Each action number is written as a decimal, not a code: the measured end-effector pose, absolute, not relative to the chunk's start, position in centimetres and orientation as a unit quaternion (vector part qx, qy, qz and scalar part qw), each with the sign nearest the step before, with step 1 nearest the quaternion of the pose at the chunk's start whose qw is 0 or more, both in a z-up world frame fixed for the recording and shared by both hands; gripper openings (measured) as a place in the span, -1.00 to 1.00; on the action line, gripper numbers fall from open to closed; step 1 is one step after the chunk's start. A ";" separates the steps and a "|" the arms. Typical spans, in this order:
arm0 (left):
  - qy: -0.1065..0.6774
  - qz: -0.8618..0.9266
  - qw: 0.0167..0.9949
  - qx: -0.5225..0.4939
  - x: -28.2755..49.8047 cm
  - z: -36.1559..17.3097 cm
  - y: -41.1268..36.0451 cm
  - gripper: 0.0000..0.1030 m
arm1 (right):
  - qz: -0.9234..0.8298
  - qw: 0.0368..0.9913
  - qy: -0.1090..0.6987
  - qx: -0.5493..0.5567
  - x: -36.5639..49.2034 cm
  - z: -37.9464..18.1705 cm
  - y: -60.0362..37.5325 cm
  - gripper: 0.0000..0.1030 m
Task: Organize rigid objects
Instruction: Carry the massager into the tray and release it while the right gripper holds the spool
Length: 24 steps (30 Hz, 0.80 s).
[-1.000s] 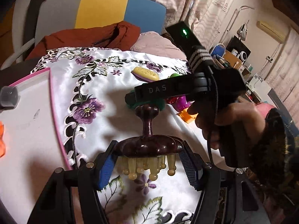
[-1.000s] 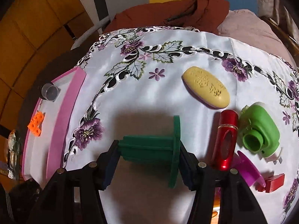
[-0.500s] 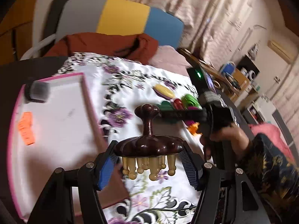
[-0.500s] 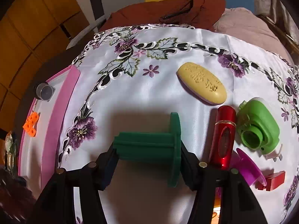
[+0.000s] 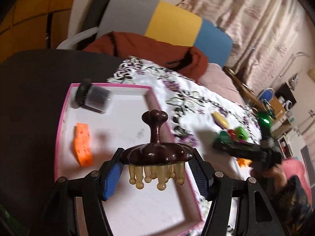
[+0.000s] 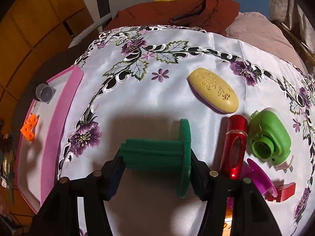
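Note:
My left gripper is shut on a dark wooden scalp massager with pale prongs, held above the pink-rimmed white tray. An orange block and a small grey cup lie in the tray. My right gripper is shut on a green plastic spool, held just over the floral tablecloth. The right gripper also shows in the left wrist view. The tray appears at the left of the right wrist view.
On the cloth to the right lie a yellow soap, a red tube, a green toy camera, a purple spool and a red block. A chair with a rust jacket stands behind the table.
My left gripper has carried the massager leftward from over the cloth to over the tray. My right gripper holds the green spool almost still, shifted slightly.

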<state>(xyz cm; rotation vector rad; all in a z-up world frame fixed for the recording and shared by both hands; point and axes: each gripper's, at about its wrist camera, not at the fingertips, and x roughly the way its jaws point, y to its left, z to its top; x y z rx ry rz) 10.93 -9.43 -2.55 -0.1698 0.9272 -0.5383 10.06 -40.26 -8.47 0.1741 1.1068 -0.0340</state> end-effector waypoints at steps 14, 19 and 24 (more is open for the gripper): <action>0.483 -0.195 0.851 -0.072 17.8 -6.4 -9.1 0.29 | -0.017 0.848 0.525 0.069 10.3 -8.5 -40.0 0.18; 0.474 -0.186 0.858 -0.062 17.6 -6.0 -9.0 0.35 | -0.018 0.850 0.522 0.066 10.3 -8.4 -40.0 0.18; 0.461 -0.177 0.867 -0.059 16.2 -5.1 -8.6 0.39 | -0.022 0.853 0.517 0.069 10.2 -8.2 -40.1 0.20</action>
